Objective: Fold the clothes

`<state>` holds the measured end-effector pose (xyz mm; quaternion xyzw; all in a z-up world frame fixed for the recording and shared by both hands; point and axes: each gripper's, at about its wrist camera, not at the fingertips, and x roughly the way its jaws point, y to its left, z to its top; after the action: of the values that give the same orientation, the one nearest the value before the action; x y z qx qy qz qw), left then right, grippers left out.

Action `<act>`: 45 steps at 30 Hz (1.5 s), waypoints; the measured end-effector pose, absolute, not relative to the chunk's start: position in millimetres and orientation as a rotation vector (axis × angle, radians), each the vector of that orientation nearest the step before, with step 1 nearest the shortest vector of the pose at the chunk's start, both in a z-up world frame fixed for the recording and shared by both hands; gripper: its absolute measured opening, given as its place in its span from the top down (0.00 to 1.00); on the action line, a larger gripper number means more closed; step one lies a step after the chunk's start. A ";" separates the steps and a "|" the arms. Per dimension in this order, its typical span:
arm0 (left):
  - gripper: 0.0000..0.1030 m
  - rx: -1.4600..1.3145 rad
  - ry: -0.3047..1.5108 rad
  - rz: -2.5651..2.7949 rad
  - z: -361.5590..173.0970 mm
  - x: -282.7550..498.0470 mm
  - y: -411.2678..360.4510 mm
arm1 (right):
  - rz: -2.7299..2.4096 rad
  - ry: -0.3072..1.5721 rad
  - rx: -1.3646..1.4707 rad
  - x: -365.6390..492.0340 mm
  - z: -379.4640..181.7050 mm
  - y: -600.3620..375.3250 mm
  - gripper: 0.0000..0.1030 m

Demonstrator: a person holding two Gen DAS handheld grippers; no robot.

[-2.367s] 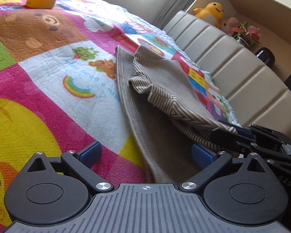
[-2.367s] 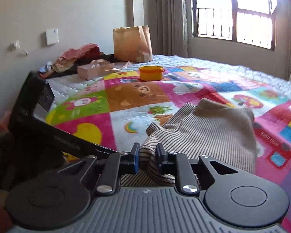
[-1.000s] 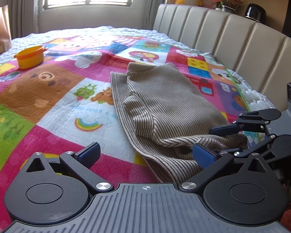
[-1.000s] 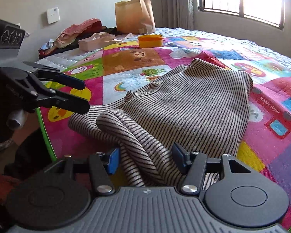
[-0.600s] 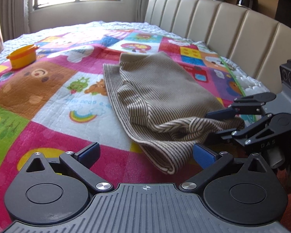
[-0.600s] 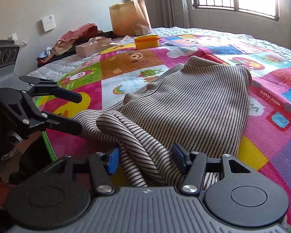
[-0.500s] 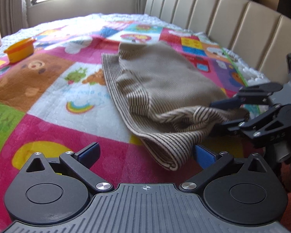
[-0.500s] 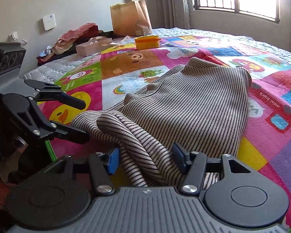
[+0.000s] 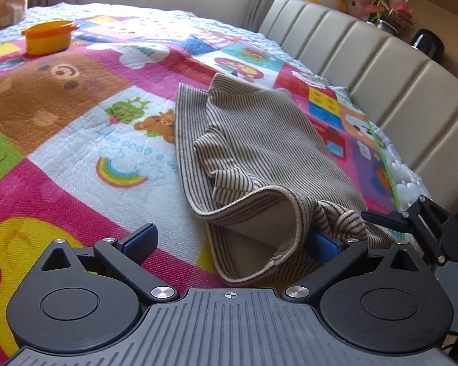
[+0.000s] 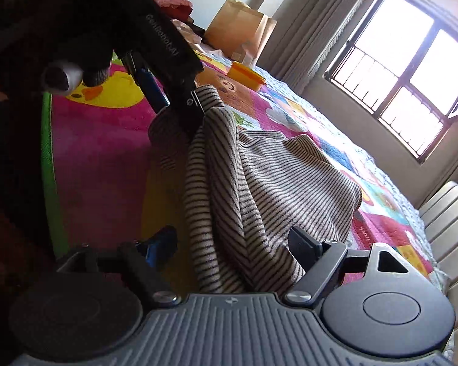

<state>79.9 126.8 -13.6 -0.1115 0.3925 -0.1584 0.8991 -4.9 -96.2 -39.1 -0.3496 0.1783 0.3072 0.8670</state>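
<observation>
Now right gripper (image 10: 232, 245) jaws have just spread wide, striped garment (image 9: 259, 152) lying loose between them, left gripper (image 9: 229, 241) open too: fold released.

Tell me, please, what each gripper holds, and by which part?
Nothing is held: the striped garment lies loose inside the open left gripper and the right gripper, whose jaws have just been opening.

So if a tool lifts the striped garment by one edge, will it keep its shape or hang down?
The striped garment probably hangs limp: it already bunches in soft folds. It looks light, being thin knit. Its ribbed surface likely resists slipping.
</observation>
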 end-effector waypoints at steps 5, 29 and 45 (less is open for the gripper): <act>0.00 -0.259 0.759 -0.330 -0.9 66.8 145.8 | 0.624 0.364 -0.706 11.0 -17.9 -90.3 0.63; 0.00 -0.059 0.817 -0.466 -26.1 194.5 136.2 | 0.889 0.584 -0.622 97.4 108.8 -111.3 0.78; 0.00 -0.008 0.720 -0.623 6.7 160.5 109.8 | 0.868 0.659 -0.415 193.9 44.4 -128.9 0.48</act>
<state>160.5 109.8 6.7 -0.0039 0.3466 -0.2998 0.8888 193.9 -128.9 44.4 -0.1960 0.3109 0.4099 0.8348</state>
